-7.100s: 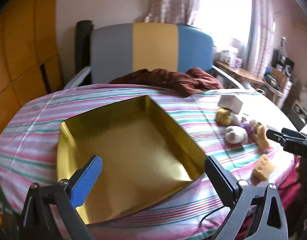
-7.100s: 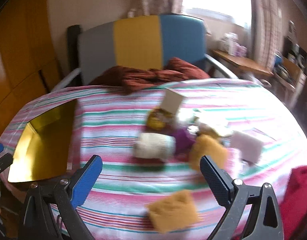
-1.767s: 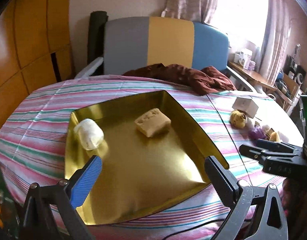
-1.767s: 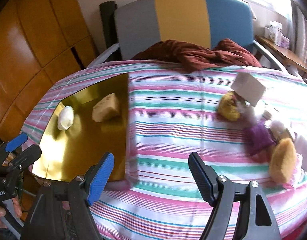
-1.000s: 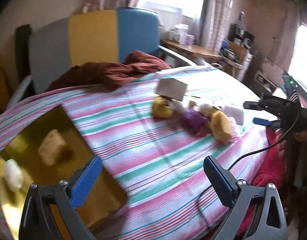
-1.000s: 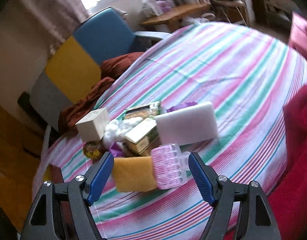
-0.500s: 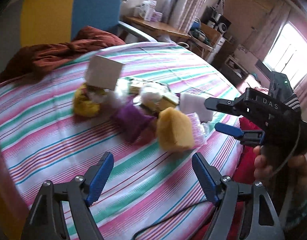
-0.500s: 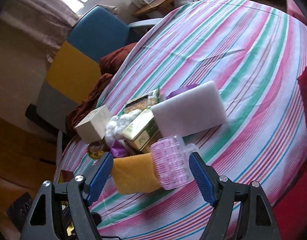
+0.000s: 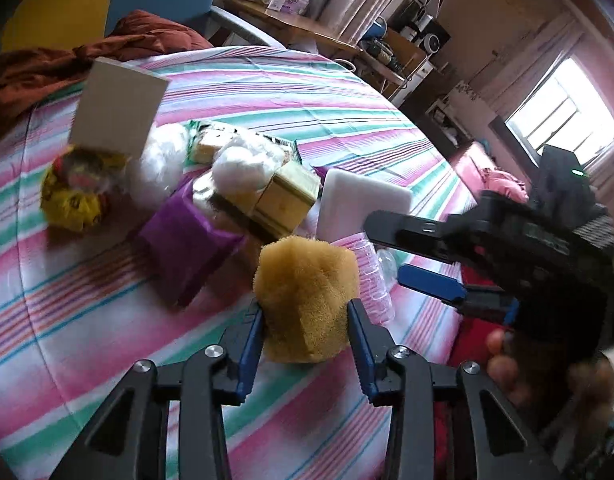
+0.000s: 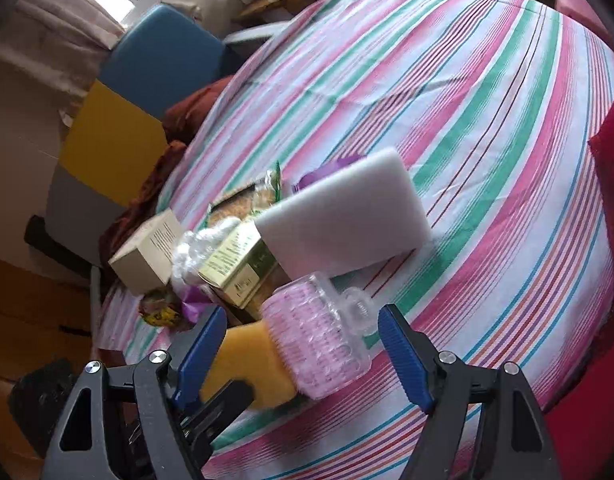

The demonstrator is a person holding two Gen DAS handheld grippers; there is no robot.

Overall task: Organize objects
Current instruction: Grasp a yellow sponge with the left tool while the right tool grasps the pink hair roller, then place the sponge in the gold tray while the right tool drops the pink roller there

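The left tongs (image 9: 305, 338) are squeezing a yellow sponge (image 9: 307, 296). Their jaws have just been closing, and now the blue pads (image 9: 253, 340) are pressing on both sides of the sponge. The sponge is sitting on the striped cloth (image 9: 87, 320) that is covering the desk, at the near edge of a pile of things.

The right tongs (image 10: 303, 354) are hanging wide open over a pink plastic bottle (image 10: 319, 344). The bottle is lying between the two jaws, but the pads are not touching it. It is lying just beside the yellow sponge.

Behind the bottle a white foam block (image 10: 343, 216) is leaning on the pile. Next to it is a gold box (image 10: 239, 264), some white fluffy stuff (image 9: 243, 168), a purple bag (image 9: 187, 240), a yellow crinkly wrapper (image 9: 75, 196) and a pale cardboard box (image 9: 119, 112).

A brown cloth (image 9: 67, 56) is lying at the far edge of the desk. A hand (image 9: 547, 376) is holding the right tongs.
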